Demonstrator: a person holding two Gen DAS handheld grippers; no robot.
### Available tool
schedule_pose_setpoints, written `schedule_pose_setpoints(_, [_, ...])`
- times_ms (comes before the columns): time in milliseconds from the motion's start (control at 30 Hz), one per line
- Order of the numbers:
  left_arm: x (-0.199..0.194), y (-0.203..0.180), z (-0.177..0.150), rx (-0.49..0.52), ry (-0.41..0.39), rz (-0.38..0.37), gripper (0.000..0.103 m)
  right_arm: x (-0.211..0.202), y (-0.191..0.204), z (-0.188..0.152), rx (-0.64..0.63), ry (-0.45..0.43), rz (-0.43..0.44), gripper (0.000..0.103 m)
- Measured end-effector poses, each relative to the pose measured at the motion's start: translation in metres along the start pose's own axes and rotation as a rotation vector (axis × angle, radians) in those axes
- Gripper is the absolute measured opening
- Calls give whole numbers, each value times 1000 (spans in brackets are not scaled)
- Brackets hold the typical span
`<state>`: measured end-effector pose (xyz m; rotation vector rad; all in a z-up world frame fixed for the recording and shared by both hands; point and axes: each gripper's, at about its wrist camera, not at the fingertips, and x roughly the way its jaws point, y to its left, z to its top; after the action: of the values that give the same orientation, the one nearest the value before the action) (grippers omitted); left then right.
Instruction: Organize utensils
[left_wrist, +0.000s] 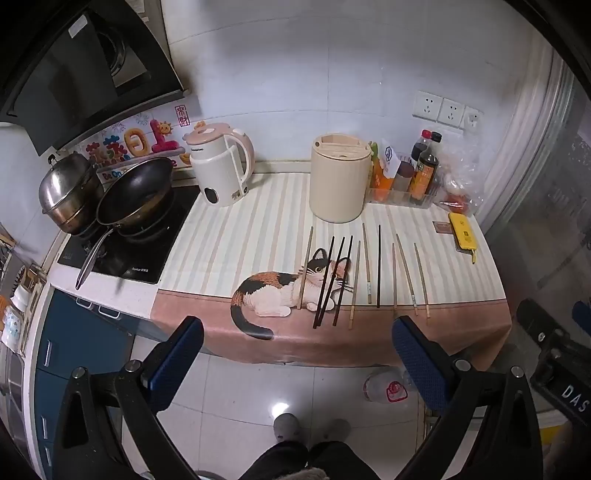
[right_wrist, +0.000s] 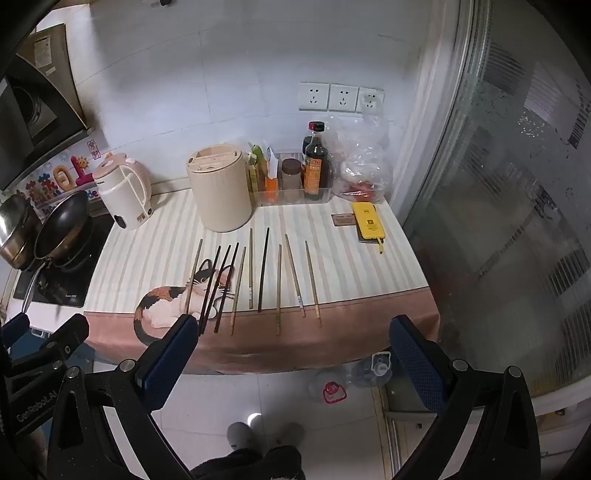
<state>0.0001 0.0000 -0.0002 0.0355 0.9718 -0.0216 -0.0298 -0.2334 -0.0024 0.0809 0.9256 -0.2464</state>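
Several chopsticks lie side by side on the striped cat-print cloth (left_wrist: 229, 243), some pale wood (left_wrist: 407, 275) (right_wrist: 294, 275), some dark (left_wrist: 325, 282) (right_wrist: 263, 269). Behind them stands a cream cylindrical utensil holder (left_wrist: 340, 181) (right_wrist: 219, 192) with a slotted top. My left gripper (left_wrist: 295, 350) hangs open in front of the counter's edge, above the floor, with nothing between its blue-padded fingers. My right gripper (right_wrist: 291, 350) is open too, held short of the chopsticks' near ends. Each gripper shows at the edge of the other's view.
A white and pink kettle (left_wrist: 221, 170) stands left of the holder; a wok (left_wrist: 136, 195) and steel pot (left_wrist: 70, 192) sit on the hob. Sauce bottles (right_wrist: 316, 166) in a clear tray, a plastic bag (right_wrist: 364, 162) and a yellow phone (right_wrist: 369, 221) occupy the back right. A person's feet (left_wrist: 310, 428) and plastic bottles (right_wrist: 351, 376) are on the floor.
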Motion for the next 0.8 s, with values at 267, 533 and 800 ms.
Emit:
schedule_pose_setpoints(267, [-1, -3, -4, 2, -4, 3, 103, -5, -2, 4, -3, -17, -1, 103])
schedule_pose_setpoints(533, [-9, -1, -2, -14, -21, 2, 103, -7, 1, 3, -5, -21, -8, 103])
schedule_pose_setpoints(800, [-11, 1, -3, -21, -26, 1, 103, -13, -4, 6, -7, -27, 0, 103])
